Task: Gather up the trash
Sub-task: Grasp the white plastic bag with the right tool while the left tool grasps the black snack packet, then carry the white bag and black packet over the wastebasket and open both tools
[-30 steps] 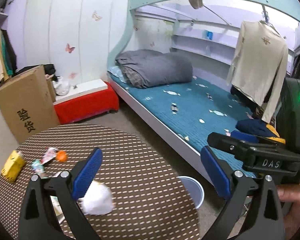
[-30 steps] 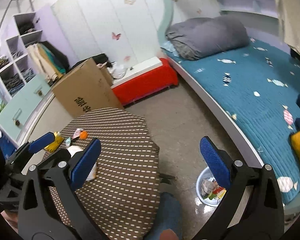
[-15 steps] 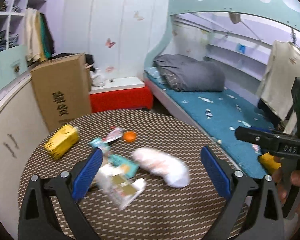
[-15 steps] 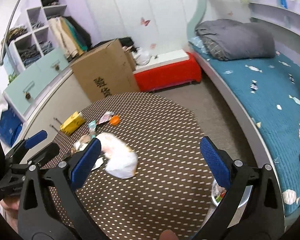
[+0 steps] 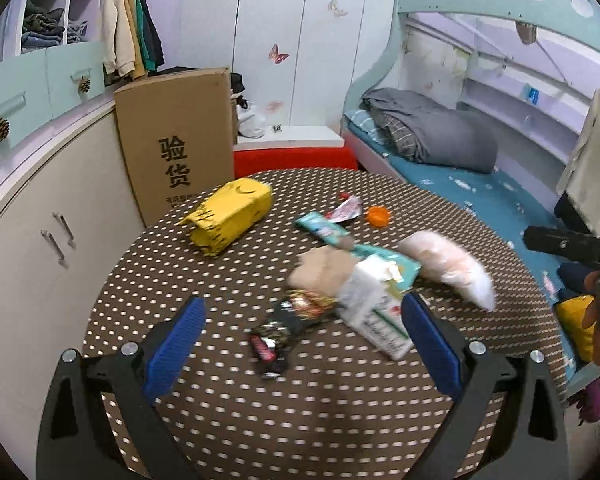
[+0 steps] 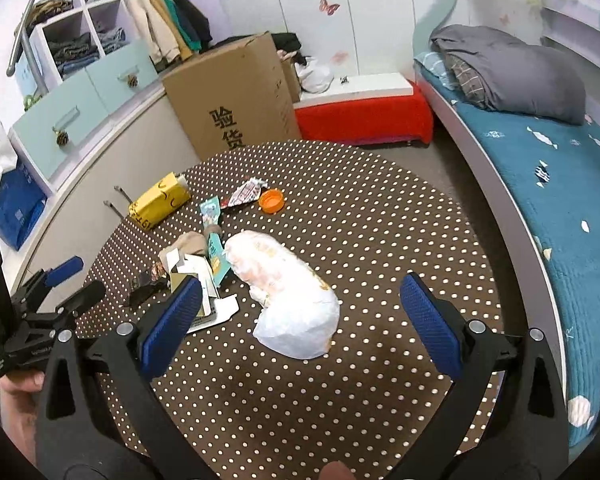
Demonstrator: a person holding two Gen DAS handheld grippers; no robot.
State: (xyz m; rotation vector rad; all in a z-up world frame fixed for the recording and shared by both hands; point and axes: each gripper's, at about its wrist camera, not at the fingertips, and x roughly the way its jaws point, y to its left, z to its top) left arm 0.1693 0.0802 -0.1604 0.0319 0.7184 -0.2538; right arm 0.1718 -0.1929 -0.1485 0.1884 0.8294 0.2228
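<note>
Both views have swung off the bed and floor in the last second and now look down on the round table (image 6: 380, 216), so the litter that sat at the frame edge is in front of both tools; I judge the picking is about to start, with nothing collected in this pass yet. Largest of the trash is the white bag (image 6: 288, 300), centred between the right gripper (image 6: 300, 316) fingers; then the yellow carton (image 5: 230, 212) further back, the torn white box (image 5: 374, 304), the dark wrapper (image 5: 288, 326) (blurred) before the left gripper (image 5: 300, 340), and the orange cap (image 6: 271, 201). Both grippers hover above the tabletop, tilted downward, jaws spread wide, holding nothing.
</note>
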